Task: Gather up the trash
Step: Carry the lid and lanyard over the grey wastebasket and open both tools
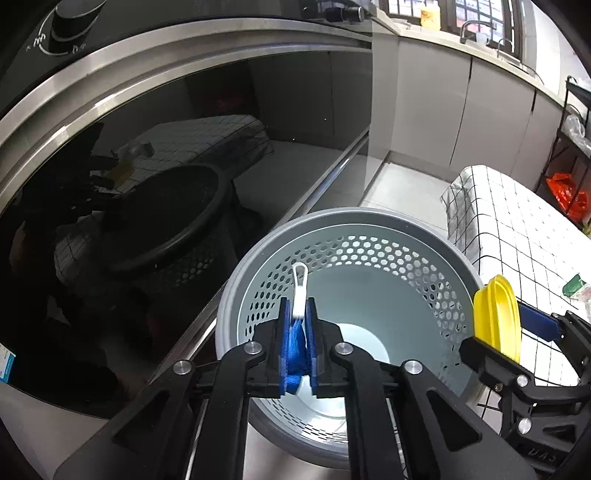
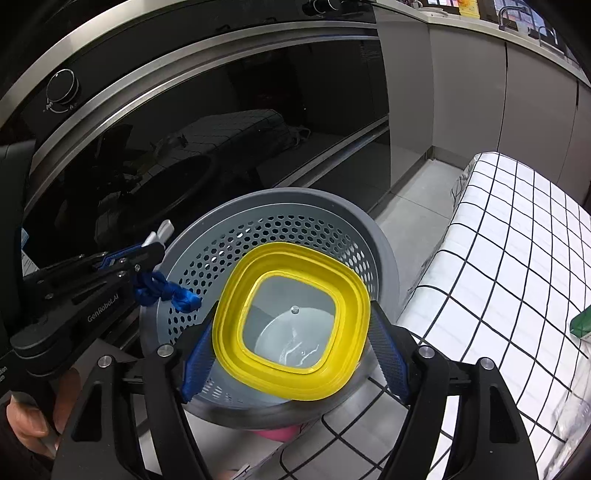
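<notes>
A grey perforated trash bin (image 1: 369, 229) stands open below both grippers; it also shows in the right wrist view (image 2: 384, 251). My left gripper (image 1: 298, 314) is shut on a blue ribbon with a white plastic loop (image 1: 300, 284), held over the bin's left side. The ribbon hangs from that gripper in the right wrist view (image 2: 166, 291). My right gripper (image 2: 291, 332) is shut on a yellow-rimmed clear lid (image 2: 291, 258), held flat over the bin mouth. The lid shows edge-on in the left wrist view (image 1: 496, 317).
A black glass oven door (image 1: 166, 177) with steel trim and a knob (image 1: 74, 22) stands behind the bin. A table with a white checked cloth (image 2: 517, 251) lies to the right, with a green item (image 2: 581, 323) on it. Grey cabinets (image 1: 461, 107) lie beyond.
</notes>
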`<state>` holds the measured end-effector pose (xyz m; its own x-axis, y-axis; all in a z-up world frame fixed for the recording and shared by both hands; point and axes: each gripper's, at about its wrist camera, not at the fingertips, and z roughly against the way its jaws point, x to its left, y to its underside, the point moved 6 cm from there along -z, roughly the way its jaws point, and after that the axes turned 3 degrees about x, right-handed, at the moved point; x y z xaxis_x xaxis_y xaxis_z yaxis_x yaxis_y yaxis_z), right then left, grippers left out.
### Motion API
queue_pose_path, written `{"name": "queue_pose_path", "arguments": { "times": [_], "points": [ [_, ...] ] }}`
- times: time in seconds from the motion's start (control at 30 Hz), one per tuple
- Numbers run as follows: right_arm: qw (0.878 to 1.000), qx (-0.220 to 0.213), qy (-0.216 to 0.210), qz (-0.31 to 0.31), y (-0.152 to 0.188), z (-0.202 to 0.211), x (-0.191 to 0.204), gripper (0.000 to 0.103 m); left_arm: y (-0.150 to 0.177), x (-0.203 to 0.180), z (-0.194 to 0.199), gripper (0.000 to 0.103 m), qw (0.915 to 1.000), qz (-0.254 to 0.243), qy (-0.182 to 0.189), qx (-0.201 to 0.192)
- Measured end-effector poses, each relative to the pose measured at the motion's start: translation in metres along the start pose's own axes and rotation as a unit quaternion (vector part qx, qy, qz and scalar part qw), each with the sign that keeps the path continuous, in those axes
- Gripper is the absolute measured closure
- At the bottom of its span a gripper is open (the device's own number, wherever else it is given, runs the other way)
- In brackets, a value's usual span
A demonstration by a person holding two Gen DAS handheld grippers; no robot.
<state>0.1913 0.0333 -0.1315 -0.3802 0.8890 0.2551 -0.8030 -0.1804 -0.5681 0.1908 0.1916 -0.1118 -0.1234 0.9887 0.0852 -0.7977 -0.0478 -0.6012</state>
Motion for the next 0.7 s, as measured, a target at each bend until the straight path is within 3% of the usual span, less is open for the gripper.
{"name": "queue_pose_path", "arguments": {
  "times": [0.07, 0.17, 0.23, 0.7],
  "points": [
    [1.0, -0.001, -0.005, -0.007, -0.002, -0.001, -0.004, 0.023, 0.0, 0.002, 0.001, 0.087, 1.0, 0.001, -0.005, 0.002],
    [1.0, -0.006, 0.001, -0.006, -0.002, 0.0, -0.003, 0.023, -0.001, 0.004, 0.001, 0.07, 0.9999, 0.005, -0.01, -0.001],
    [1.0, -0.009, 0.004, -0.005, -0.001, 0.0, -0.001, 0.023, -0.002, 0.004, 0.003, 0.048, 0.9998, 0.007, -0.015, -0.007],
    [1.0, -0.021, 0.013, -0.01, 0.005, 0.014, -0.003, 0.023, -0.003, 0.004, 0.011, 0.046, 0.9995, 0.006, -0.021, -0.024]
  ]
}}
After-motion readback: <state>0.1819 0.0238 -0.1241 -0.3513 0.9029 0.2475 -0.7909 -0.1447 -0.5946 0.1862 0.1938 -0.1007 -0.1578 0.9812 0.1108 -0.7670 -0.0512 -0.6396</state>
